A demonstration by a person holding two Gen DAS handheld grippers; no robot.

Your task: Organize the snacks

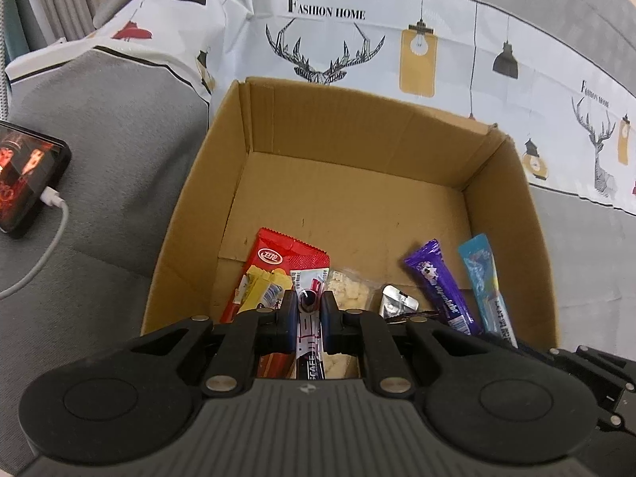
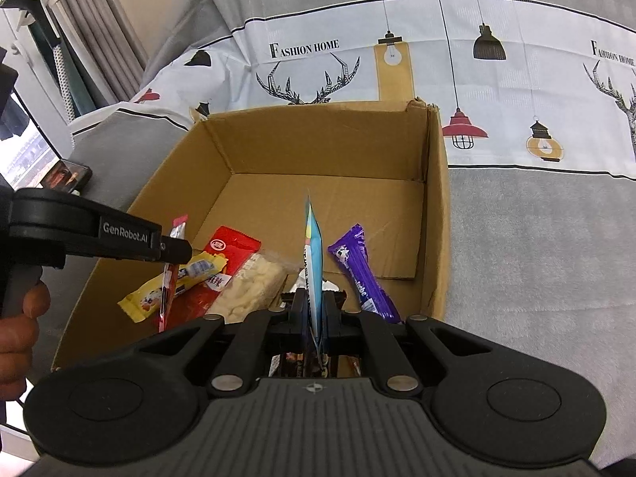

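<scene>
Both tools grip sachets, left [image 1: 305, 307] coffee stick, right [image 2: 314, 310] blue packet, above the box's [image 1: 357, 115] open far half.

Brown cardboard box [image 1: 349, 139]; red packet [image 1: 278, 256], purple bar wrapper [image 1: 441, 286], light-blue sachet [image 1: 483, 278], yellow packet [image 2: 159, 294] are noted. Cloth [image 1: 457, 20] is printed with black stag heads and lamps.

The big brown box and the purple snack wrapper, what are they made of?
The box looks like corrugated cardboard: matte brown, with creased folds and a torn, ragged corner. The purple wrapper seems to be thin plastic film, probably foil-lined: it is glossy, catches the light and has crimped ends. The little silver packet beside it looks like crinkled metallic foil.
</scene>
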